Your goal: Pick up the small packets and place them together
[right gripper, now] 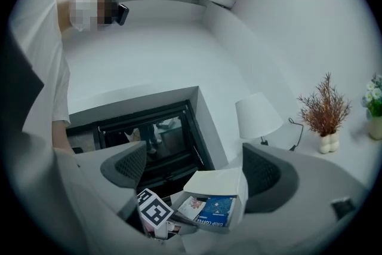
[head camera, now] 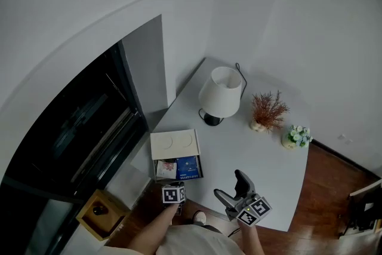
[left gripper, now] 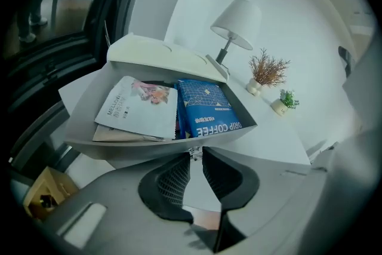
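The left hand-held gripper (left gripper: 196, 155) is fully closed and empty. Its tips are at the near wall of the open white lidded box (left gripper: 149, 146) on the white table (left gripper: 277, 131).

Directly ahead of it, inside the box, the white picture-printed packet (left gripper: 140, 109) lies just left of the blue drip-coffee packet (left gripper: 208, 109).

The right hand-held gripper (right gripper: 194, 152) is spread wide and empty, with the box ahead and below.

Judged step: approach for a pick. The next move calls for opening the left jaws, clearing the wall and closing on one packet's edge.
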Tool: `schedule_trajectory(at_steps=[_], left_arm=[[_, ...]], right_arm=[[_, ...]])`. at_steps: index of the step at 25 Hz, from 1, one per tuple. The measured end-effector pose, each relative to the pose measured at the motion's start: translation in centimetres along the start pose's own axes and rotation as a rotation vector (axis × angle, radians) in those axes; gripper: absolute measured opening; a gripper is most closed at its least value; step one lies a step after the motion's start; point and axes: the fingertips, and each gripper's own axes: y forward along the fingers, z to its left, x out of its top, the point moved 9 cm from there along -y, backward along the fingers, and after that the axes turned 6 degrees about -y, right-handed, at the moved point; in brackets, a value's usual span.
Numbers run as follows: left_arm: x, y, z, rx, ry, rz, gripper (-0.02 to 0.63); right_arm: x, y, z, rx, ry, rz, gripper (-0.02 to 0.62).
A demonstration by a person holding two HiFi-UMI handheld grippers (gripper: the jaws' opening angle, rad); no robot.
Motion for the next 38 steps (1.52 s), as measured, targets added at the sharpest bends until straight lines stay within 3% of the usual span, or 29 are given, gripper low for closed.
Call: schedule_trajectory(at_steps=[7,10,15,19,21,25,28,30,33,36,38], left_arm=[[0.7,-0.9,0.3,-0.026,0.034,-0.009,0.088],[1.2,-3.5,-0.5,-0.102,0.005,-0.077,0.141],[5.2,-10.7,-2.5,-0.205,0.119,-0.327,0.15],[8.7,-16.5,-2.4,-0.194,0.216,-0.541,0.159],[9.8,-19.0,-2.6,-0.172,0.279,-0.612,0.192],[11.3,-23.5,-3.6,-0.168,0.33,-0.754,0.242],[11.6,-26.3,-4.1,-0.145,0.379,-0.874,0.313],[11.3,-27.6,-3.7,-0.12,0.391,-0.934,0.41],[10.5,-29.0,-2.8,-0.098,0.389,-0.945,0.442],[10.4,-30.1,-2.5,-0.093,0.425,-0.93,0.374],[10.8,-30.6,-2.2,-0.101,0.39,-0.943,0.367]], right_arm=[[-0.1,0.1,0.2,0.019,0.016,-0.009,0.5],[0.1,0.5,0.4,0.027,-0.014,0.001,0.5],[0.8,1.6,0.1,0.021,-0.062,0.008,0.5],[1.7,3.2,0.0,0.003,-0.088,-0.008,0.5],[2.2,4.0,0.2,-0.006,-0.092,-0.029,0.5],[3.3,5.0,0.5,-0.042,-0.082,-0.084,0.5],[3.9,5.3,0.7,-0.043,-0.091,-0.109,0.5],[4.1,5.3,0.8,-0.032,-0.103,-0.105,0.5],[4.3,4.9,1.0,-0.023,-0.119,-0.09,0.5],[4.3,4.7,1.0,-0.015,-0.118,-0.083,0.5],[4.2,4.7,1.0,-0.004,-0.121,-0.073,0.5]])
